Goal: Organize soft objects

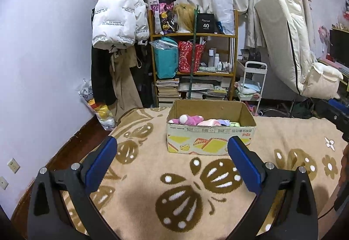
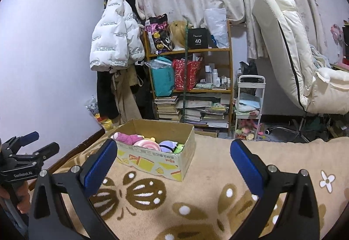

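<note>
Fingers of the left gripper, black with blue pads, are spread wide with nothing between them, held level above a beige blanket patterned with brown butterflies. Straight ahead on the blanket sits an open cardboard box. Inside it, from left to right, lie a pink plush toy, a paler pink soft item, and something green at the right end; what that last item is cannot be made out.

Seen from the right wrist camera, the same box stands left of centre, with the pink plush, a pink swirled soft item and a lilac one inside. The right gripper is also wide apart and empty, level over the blanket. At the far left edge the left gripper appears from the side, a hand wrapped around its handle below.

Behind the bed stand a wooden shelf and a white puffer jacket hanging on the wall.
</note>
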Demonstrator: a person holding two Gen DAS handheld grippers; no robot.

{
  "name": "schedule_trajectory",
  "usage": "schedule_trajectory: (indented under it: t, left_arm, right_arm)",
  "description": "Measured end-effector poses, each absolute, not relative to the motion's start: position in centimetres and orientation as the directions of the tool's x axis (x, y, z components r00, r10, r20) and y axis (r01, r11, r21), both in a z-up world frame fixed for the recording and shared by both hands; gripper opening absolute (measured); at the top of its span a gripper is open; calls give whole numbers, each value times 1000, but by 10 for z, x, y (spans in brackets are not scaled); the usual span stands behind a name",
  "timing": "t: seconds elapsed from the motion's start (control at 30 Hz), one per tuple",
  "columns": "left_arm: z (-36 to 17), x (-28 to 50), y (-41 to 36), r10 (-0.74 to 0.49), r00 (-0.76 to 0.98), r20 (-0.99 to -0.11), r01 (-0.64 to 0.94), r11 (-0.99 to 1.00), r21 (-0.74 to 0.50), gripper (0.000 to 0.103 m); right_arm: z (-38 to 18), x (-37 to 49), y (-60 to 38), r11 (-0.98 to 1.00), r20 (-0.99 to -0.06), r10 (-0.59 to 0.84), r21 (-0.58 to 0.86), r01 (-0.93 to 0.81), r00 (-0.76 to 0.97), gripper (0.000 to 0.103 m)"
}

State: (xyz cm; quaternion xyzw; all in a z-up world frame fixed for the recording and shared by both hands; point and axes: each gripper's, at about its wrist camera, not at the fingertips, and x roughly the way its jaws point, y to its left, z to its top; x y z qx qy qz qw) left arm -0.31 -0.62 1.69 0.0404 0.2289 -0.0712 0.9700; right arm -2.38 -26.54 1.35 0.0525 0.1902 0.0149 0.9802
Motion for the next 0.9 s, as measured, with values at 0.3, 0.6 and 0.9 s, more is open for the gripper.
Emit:
schedule_trajectory:
  t: [0.3,0.6,0.9]
  left_arm:
    - [3,8,-16,-116,886,-450,164,984,69,100]
    - [-7,23,-17,-94,883,-461,145,986,77,100]
    - [-12,26,-22,-92,880,-465,152,984,92,100]
  right_arm:
    - [-1,-8,-268,995,-402,40,99,-1,915,103]
    - [-13,5,-272,994,-425,29,105,18,905,103]
    - [-16,7,-277,991,-435,21,127,39,900,103]
